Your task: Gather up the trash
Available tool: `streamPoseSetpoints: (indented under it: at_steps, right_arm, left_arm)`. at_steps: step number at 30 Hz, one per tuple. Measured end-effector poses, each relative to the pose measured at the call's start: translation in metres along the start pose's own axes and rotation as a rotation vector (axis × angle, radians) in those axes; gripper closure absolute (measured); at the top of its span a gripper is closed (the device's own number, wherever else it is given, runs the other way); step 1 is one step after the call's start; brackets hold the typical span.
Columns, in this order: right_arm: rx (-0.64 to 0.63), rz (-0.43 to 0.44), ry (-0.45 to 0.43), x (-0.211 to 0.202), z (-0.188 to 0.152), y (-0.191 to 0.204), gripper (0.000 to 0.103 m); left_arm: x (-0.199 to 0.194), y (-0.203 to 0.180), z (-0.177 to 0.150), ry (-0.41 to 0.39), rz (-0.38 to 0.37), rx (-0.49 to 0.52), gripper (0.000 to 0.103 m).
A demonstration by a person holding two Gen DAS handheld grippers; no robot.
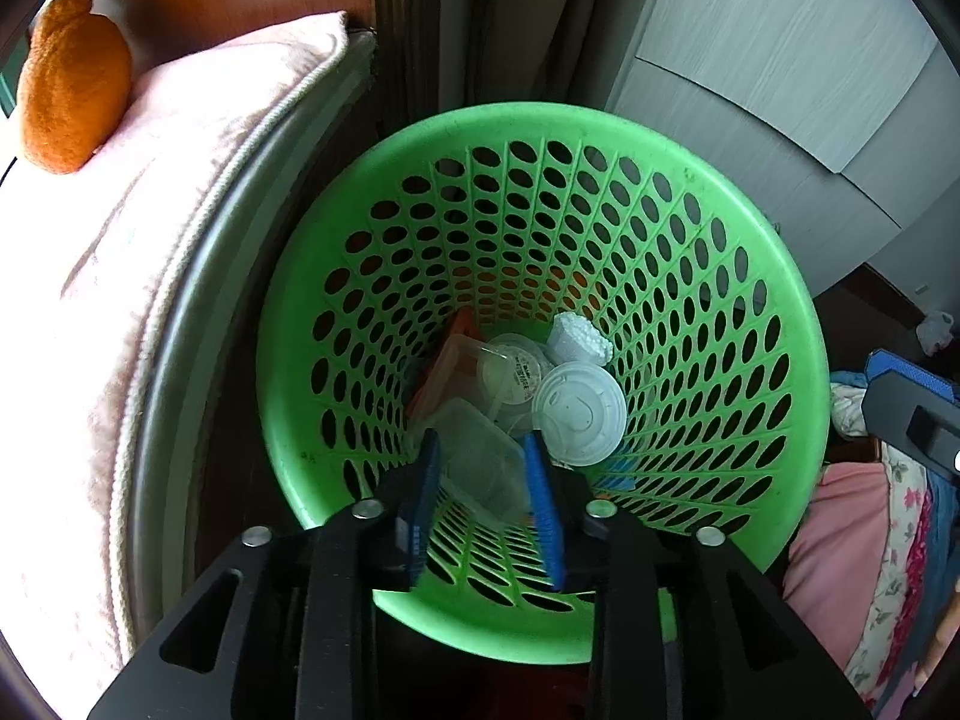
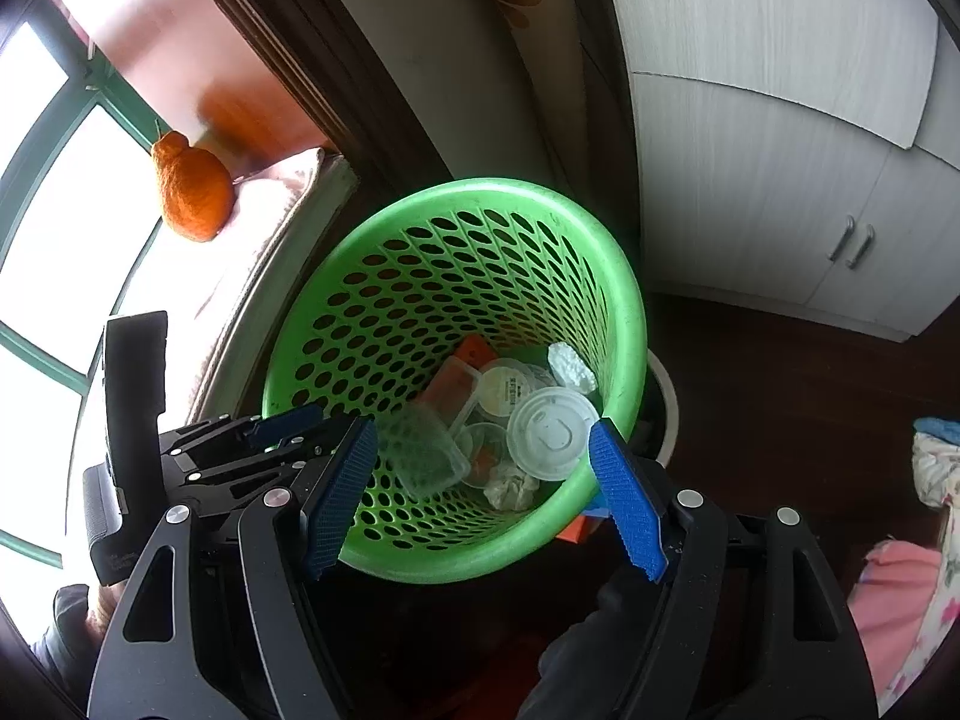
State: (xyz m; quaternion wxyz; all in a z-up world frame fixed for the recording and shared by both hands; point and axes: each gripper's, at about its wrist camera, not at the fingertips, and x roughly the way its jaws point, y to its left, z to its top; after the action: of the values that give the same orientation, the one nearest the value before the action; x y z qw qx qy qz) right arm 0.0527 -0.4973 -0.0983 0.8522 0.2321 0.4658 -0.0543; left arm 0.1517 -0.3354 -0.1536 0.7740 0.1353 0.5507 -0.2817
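Green basket holding a plastic lid, clear box, labelled cup, print too small to read. Left gripper parted, empty; right gripper spread wide, empty.

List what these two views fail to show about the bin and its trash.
- Green basket floor, both views: buried under trash.
- Lid label, both views: print too small to read.
- Orange item, right wrist: mostly hidden under clear containers.
- Blue-and-orange object, right wrist: outside, cut off by the rim.
- Left gripper, left wrist: fingertips overlap a container; contact unclear.
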Motion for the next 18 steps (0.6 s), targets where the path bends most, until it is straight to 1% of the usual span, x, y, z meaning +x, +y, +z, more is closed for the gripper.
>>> streamPoseSetpoints:
  at_steps: [2, 3, 4, 8, 10, 13, 14, 15, 18]
  right_arm:
    - [-0.005, 0.004, -0.001, -0.001, -0.001, 0.002, 0.030]
    - [-0.008, 0.003, -0.002, -0.002, -0.002, 0.003, 0.030]
    - [-0.012, 0.004, -0.002, -0.003, -0.002, 0.004, 0.030]
    - [-0.024, 0.008, -0.002, -0.006, -0.005, 0.010, 0.030]
    - [-0.033, 0.010, -0.005, -0.009, -0.006, 0.014, 0.030]
    - [-0.056, 0.005, -0.013, -0.013, -0.007, 0.021, 0.030]
    - [-0.064, 0.002, -0.017, -0.015, -0.008, 0.025, 0.030]
    - [-0.070, 0.002, -0.019, -0.016, -0.008, 0.027, 0.030]
    - [-0.087, 0.000, -0.029, -0.020, -0.009, 0.036, 0.028]
  left_arm:
    - [-0.004, 0.002, -0.001, -0.007, -0.007, -0.010, 0.072]
    - [-0.007, 0.003, -0.001, -0.012, -0.005, -0.016, 0.069]
    - [-0.010, 0.005, -0.001, -0.019, -0.004, -0.024, 0.068]
    - [-0.028, 0.013, -0.004, -0.051, -0.013, -0.052, 0.067]
    - [-0.039, 0.018, -0.006, -0.075, -0.005, -0.069, 0.058]
    - [-0.056, 0.024, -0.009, -0.117, 0.011, -0.082, 0.057]
    - [-0.061, 0.027, -0.010, -0.128, 0.013, -0.088, 0.055]
    - [-0.067, 0.029, -0.011, -0.141, 0.018, -0.097, 0.050]
    - [-0.084, 0.035, -0.016, -0.182, 0.038, -0.113, 0.048]
